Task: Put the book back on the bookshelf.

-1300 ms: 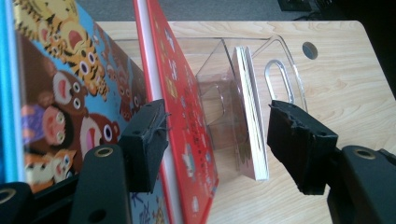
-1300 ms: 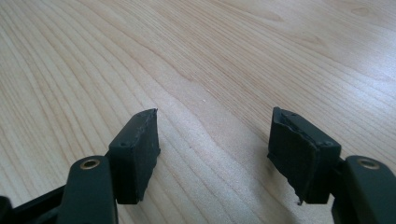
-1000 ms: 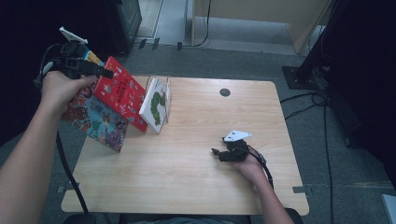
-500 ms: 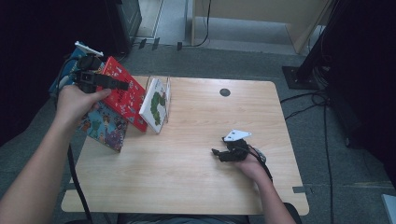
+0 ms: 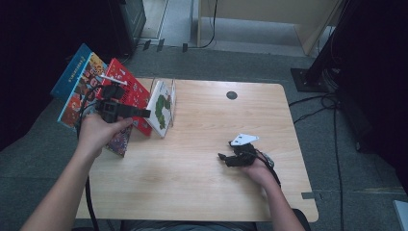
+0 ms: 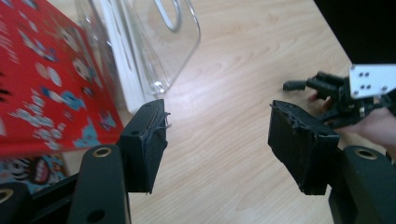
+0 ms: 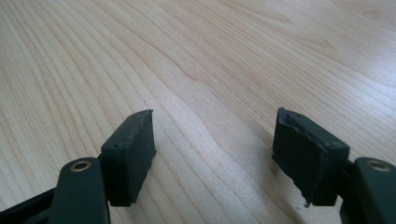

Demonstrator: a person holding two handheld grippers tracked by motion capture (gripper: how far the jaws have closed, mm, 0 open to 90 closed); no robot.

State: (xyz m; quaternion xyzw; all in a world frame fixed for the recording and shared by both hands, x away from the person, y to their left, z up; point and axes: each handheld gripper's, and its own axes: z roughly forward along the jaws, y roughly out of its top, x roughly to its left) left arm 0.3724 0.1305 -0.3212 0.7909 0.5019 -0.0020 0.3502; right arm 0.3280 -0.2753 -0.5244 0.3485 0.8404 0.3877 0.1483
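Left gripper (image 5: 144, 113) hovers at the table's left edge with its black jaws standing wide apart and nothing between them — in the left gripper view (image 6: 217, 149) only bare wood shows in the gap. Its jaw tips point at the red picture book with small cartoon figures on its cover (image 5: 131, 91), which leans tilted at the left edge of the pale wooden table (image 5: 202, 183); in the left gripper view the red cover (image 6: 42, 84) lies just beside the left jaw, not touched.

Right of the red book stands a clear plastic book stand (image 6: 154, 46) holding a white book with a green figure on its cover (image 5: 162, 107), upright and close against the red one. Behind the left hand (image 5: 98, 134), a blue-edged picture book with a busy colourful cover (image 5: 77, 86) juts out past the table's edge, and another colourful book (image 5: 120, 143) lies under the red one.

Right gripper (image 5: 222, 157) rests low on the table, well apart from the books, its jaws also spread with only wood grain between them (image 7: 212, 154). A small dark round disc (image 5: 231, 95) sits near the far edge.
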